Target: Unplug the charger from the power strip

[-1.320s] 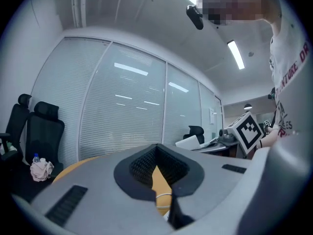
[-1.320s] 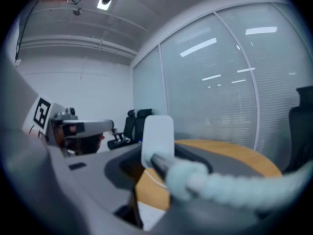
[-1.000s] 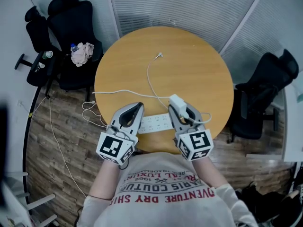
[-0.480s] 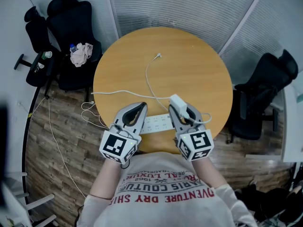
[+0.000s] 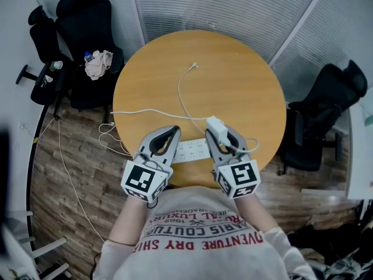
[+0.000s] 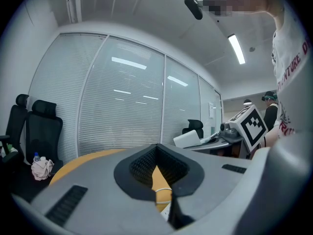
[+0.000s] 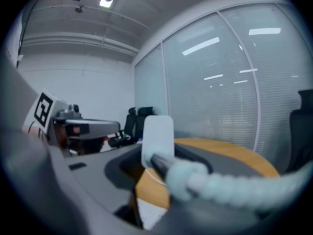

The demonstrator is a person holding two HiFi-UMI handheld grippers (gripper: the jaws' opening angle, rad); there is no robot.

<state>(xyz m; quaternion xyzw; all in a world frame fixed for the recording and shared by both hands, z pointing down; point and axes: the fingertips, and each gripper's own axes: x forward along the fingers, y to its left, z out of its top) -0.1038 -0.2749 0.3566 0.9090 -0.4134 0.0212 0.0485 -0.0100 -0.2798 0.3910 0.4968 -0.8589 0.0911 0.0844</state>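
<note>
1. The right gripper (image 5: 220, 134) has its fingers clamped on a white charger (image 5: 215, 125). It holds the block upright at their tips, clear of the white power strip (image 5: 191, 150).
2. The left gripper (image 5: 172, 132) has its fingers closed tip to tip with nothing between them. It is poised level over the strip's left end; whether it touches the strip cannot be told.
3. A thick white cord (image 7: 220, 182) runs back from the charger past the right gripper's camera.
4. A thin white cable (image 5: 180, 95) snakes away from the charger across the tabletop, its plug end lying free near the middle.
5. The power strip lies flat along the near edge of the round wooden table (image 5: 245, 80), between the two grippers.
6. Black office chairs (image 5: 87, 34) stand left of the table, one bearing a crumpled cloth (image 5: 98, 63). Another chair (image 5: 326, 115) stands to the right, by the blind-covered glass wall.
</note>
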